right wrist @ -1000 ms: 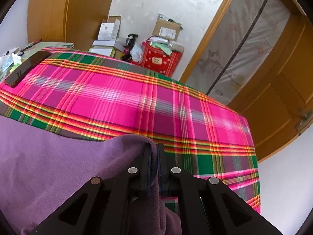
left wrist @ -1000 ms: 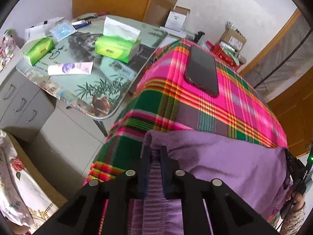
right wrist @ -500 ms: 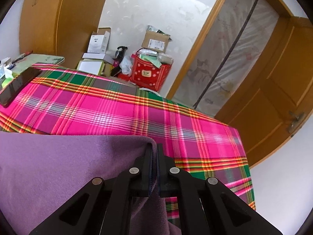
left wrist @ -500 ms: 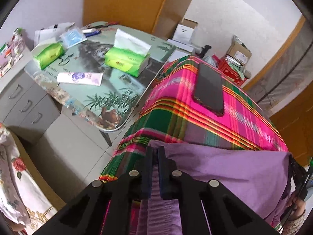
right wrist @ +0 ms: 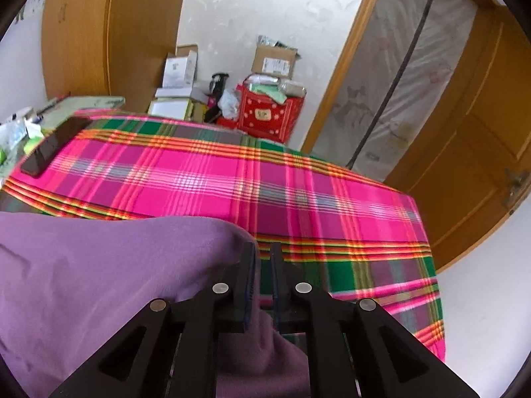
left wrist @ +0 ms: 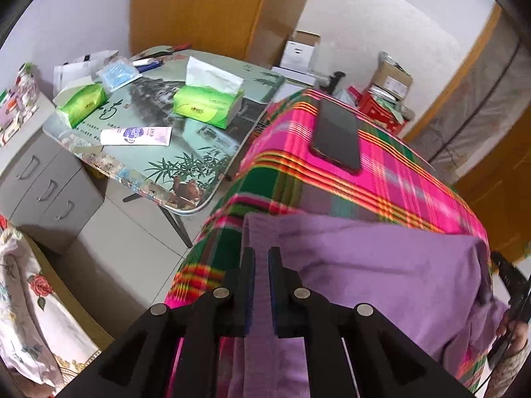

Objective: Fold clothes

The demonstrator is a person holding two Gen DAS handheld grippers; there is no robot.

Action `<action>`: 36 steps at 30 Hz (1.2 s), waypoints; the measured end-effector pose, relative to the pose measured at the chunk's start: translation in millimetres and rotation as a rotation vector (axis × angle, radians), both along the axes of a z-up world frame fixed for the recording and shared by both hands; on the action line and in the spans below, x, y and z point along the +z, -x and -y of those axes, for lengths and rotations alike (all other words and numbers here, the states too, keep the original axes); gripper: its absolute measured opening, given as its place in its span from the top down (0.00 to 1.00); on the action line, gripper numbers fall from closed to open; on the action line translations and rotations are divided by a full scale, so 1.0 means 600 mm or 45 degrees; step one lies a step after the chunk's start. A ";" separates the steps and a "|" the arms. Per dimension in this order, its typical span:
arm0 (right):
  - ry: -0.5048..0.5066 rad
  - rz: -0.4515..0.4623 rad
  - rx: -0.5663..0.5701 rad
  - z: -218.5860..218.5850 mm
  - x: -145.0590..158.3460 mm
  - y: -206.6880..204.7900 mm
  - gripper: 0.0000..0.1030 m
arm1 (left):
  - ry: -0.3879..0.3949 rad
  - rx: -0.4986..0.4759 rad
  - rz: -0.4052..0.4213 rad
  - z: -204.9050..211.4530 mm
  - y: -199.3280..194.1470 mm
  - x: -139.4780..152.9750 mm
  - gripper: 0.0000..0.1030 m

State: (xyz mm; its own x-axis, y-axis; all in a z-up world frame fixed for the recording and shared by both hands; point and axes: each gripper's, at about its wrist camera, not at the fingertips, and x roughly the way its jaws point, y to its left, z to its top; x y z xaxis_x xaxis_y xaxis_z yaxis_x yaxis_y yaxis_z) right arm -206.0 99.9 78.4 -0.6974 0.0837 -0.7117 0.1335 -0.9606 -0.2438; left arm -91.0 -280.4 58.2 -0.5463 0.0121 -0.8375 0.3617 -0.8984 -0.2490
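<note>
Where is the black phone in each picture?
Left wrist view: the flat black phone lies right of centre, upper half, on the pink plaid tablecloth.
Right wrist view: the phone lies far left, on the cloth's left edge.
Shared landmark: the red patterned box on the floor behind the table.

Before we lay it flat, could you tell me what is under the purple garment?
The purple garment lies on the pink plaid cloth, which covers the surface below completely. Whatever lies beneath the garment's middle is hidden. A dark phone lies farther back, uncovered.
</note>
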 end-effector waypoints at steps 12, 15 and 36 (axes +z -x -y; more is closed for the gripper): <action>0.162 -0.076 0.024 -0.111 0.026 -0.159 0.82 | -0.060 -0.328 -0.066 -0.121 -0.080 0.028 0.85; 0.207 -0.064 -0.035 -0.155 0.009 -0.195 0.80 | -0.070 -0.460 -0.054 -0.181 -0.081 0.023 0.83; 0.487 -0.031 -0.207 -0.291 -0.067 -0.281 0.70 | -0.301 -0.787 0.108 -0.403 -0.058 -0.055 0.77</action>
State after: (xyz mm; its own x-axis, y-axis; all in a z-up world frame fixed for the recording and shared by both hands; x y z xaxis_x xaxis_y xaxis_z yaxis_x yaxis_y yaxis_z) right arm -37.3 274.6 38.2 -0.7137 -0.0730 -0.6966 -0.0292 -0.9906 0.1336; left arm -56.2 -38.4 25.4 -0.3118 0.4907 -0.8136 -0.1753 -0.8713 -0.4583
